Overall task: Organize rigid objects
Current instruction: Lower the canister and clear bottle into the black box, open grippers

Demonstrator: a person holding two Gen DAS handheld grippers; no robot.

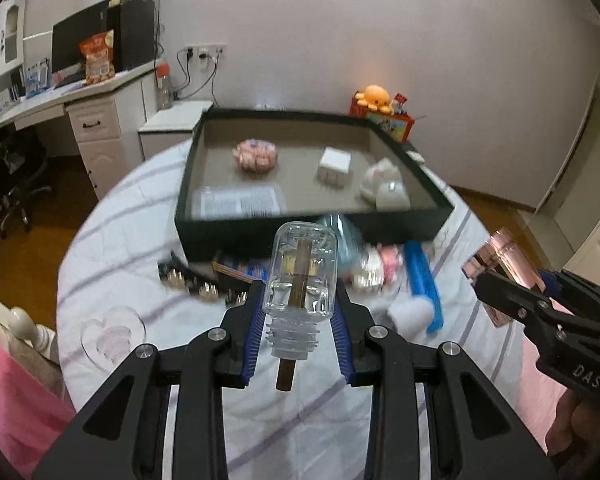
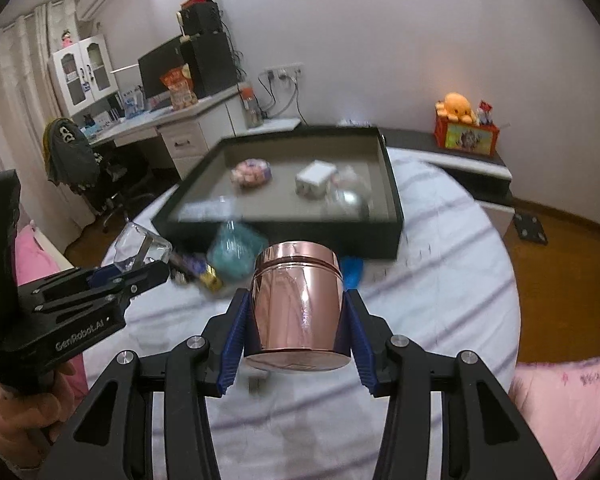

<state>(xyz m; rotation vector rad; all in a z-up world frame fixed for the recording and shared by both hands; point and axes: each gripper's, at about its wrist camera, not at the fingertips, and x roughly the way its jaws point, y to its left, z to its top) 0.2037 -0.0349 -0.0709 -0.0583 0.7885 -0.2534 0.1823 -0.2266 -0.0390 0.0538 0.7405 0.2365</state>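
Since the left gripper (image 1: 298, 308) is closed on a clear glass bottle (image 1: 300, 272) at centre frame, neck down, a slip is likely. In the right view, the right gripper (image 2: 298, 320) is clamped on a slick copper jar (image 2: 296, 308), short of the tray (image 2: 284, 230) above.
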